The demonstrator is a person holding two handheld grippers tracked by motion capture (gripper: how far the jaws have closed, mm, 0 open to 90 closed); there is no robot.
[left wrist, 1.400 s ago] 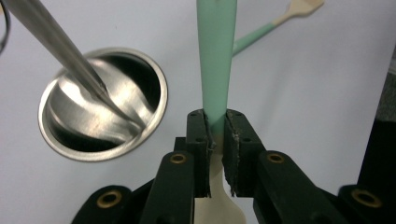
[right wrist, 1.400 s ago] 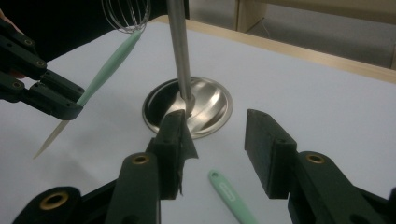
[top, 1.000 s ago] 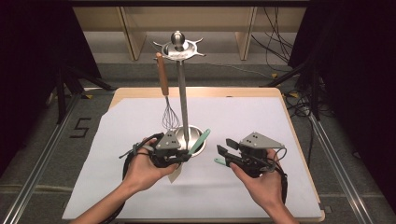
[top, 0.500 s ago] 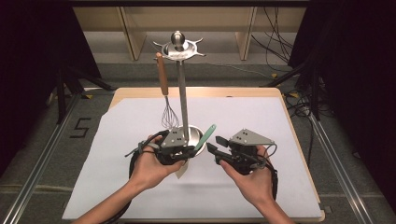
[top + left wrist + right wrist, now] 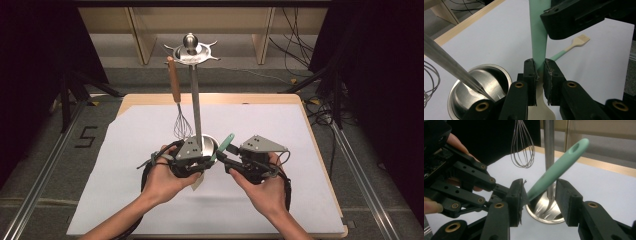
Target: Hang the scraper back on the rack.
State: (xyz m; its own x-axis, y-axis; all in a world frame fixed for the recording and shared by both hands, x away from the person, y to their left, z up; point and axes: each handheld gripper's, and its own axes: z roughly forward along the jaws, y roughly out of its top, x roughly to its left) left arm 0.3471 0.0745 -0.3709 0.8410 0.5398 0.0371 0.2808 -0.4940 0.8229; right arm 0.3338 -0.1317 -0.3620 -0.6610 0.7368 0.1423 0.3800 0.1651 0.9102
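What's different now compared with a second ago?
The right gripper has moved in toward the left gripper; its open jaws now straddle the green spatula handle. The left gripper stays shut on the spatula. The whisk and the stand are unchanged.

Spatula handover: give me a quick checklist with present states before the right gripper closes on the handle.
1. Left gripper clamped on the spatula: ok, both pads press on it.
2. Right gripper open: ok, its jaws stand apart.
3. Green handle between the right jaws: ok in the right gripper view; it lies close to one pad, with a gap to the other.
4. Handle's hanging hole free: ok, it pokes out beyond the jaws.
5. Handle apart from the stand pole: cannot tell; they overlap in the right gripper view.
6. Whisk on the stand out of the way: ok, it hangs on the pole's far side.
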